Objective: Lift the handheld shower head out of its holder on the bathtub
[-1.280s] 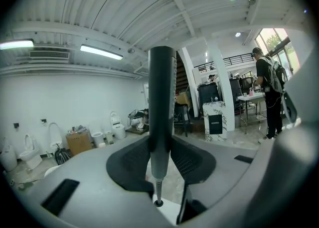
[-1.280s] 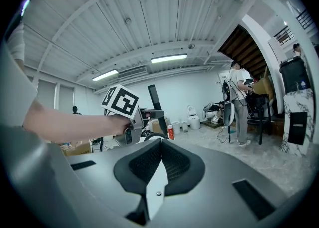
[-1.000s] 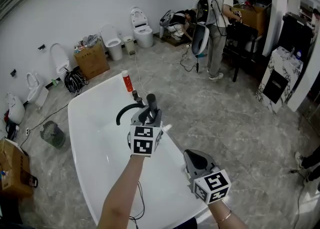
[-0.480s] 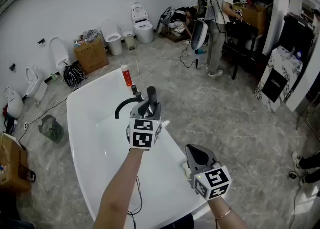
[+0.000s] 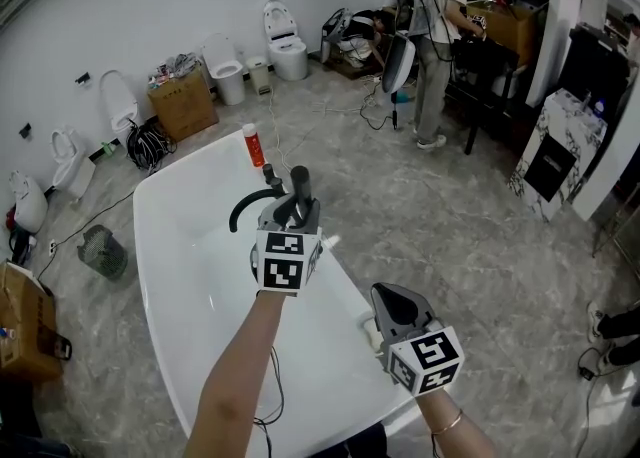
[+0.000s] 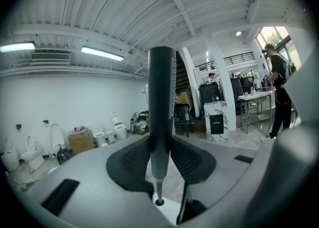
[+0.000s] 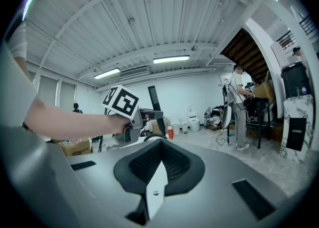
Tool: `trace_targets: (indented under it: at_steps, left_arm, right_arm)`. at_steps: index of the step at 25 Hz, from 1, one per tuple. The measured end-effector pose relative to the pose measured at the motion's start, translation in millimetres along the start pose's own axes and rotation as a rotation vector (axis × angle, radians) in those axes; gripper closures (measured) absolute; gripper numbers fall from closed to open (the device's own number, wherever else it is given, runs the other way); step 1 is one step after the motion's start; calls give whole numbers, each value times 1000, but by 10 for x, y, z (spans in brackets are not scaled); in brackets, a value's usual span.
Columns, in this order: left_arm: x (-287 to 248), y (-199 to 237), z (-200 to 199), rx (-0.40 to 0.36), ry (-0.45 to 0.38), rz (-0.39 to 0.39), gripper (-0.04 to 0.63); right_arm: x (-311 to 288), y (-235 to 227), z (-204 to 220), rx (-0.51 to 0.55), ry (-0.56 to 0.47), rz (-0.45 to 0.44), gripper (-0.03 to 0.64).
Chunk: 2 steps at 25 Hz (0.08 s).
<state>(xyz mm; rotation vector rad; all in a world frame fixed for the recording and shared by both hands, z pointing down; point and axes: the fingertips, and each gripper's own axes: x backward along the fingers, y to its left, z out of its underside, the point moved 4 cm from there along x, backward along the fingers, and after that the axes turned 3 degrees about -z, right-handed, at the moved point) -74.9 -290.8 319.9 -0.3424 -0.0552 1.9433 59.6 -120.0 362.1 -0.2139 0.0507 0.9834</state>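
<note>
White bathtub (image 5: 180, 276), marbled floor (image 5: 450, 216); left hand-held gripper (image 5: 291, 208) tight on shower head (image 5: 299, 180), right hand-held gripper (image 5: 396, 300) closed.

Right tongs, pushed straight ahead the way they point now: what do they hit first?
Probably the handheld shower head, held upright in the left tongs almost dead ahead; how far off it is remains unclear.

Left hand-held gripper (image 5: 297, 204) clamped, right hand-held gripper (image 5: 386, 293) closed.
</note>
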Motion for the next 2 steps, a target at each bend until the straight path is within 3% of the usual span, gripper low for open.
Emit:
trace_targets:
  at_steps: [2]
  left_arm:
    - [-23,4,7,-2,-1,-2,454]
  right_arm:
    - [-16,-25,13,0,-2,-1,612]
